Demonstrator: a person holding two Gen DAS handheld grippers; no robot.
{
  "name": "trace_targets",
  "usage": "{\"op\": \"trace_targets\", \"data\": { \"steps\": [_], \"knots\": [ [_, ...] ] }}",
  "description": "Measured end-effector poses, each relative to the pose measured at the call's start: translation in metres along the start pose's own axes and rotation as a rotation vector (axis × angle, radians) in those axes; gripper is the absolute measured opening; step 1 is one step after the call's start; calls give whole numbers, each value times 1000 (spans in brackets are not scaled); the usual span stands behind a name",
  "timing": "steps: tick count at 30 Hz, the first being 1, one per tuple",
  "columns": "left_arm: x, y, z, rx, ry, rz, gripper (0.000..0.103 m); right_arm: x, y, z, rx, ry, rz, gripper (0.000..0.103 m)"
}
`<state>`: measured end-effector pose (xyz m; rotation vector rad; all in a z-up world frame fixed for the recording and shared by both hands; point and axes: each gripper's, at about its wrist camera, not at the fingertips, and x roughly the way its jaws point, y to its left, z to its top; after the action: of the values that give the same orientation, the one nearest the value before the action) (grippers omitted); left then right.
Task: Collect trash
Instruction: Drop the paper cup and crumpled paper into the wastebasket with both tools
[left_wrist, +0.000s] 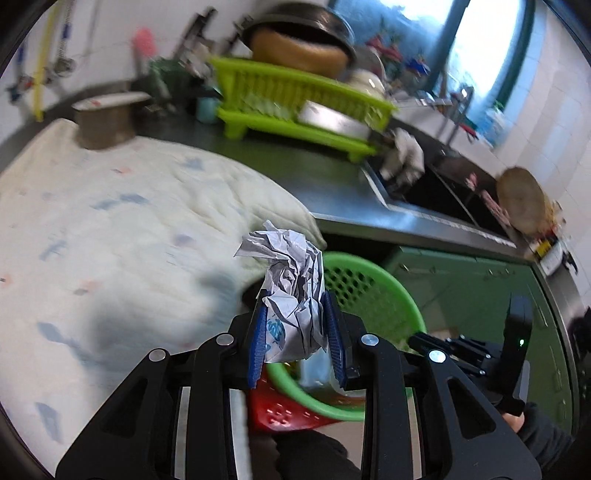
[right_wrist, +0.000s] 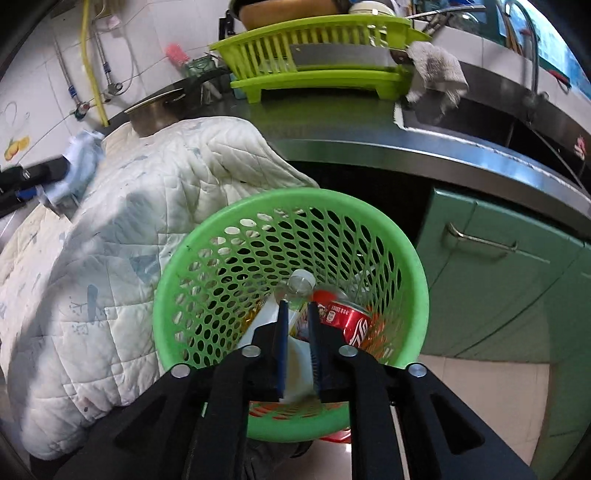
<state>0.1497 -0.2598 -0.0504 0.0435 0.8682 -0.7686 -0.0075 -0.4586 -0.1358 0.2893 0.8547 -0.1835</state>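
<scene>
Now the crumpled grey-white paper wad (left_wrist: 291, 291) is clamped in the left gripper (left_wrist: 297, 325), above and just beyond the green perforated plastic basket's (left_wrist: 402, 306) rim, off the bench's front edge; the right gripper (right_wrist: 297, 332), jaws narrowly parted and empty, is poised over that basket.

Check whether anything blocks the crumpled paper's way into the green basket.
Nothing visible does. The left gripper holds the crumpled paper just above the green basket, whose mouth is open. The right gripper hangs over the basket's near rim.

green basket (right_wrist: 413, 266) mouth open above, quilt (right_wrist: 110, 240) crowding left
</scene>
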Motion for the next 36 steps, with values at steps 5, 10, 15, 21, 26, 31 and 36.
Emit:
{"op": "trace_targets", "data": {
  "steps": [5, 10, 15, 21, 26, 31, 36],
  "knots": [
    [35, -22, -8, 25, 68, -20, 30, -15, -4, -4, 8, -30, -4, 36],
    [54, -38, -12, 44, 107, -34, 38, -26, -8, -8, 17, -46, -1, 48],
    [64, -49, -14, 63, 128, -42, 46, -36, -8, -11, 16, -62, -1, 56],
    [64, -60, -15, 70, 128, -62, 60, -46, -7, -11, 13, -82, 3, 62],
    [54, -66, -15, 89, 107, -75, 68, -54, -4, -12, 9, -93, 4, 65],
    [37, -64, -14, 95, 80, -58, 70, -62, 2, -13, 3, -108, 14, 71],
    [15, -55, -16, 93, 43, -19, 76, -69, 11, -13, -7, -123, 26, 75]
  ]
}}
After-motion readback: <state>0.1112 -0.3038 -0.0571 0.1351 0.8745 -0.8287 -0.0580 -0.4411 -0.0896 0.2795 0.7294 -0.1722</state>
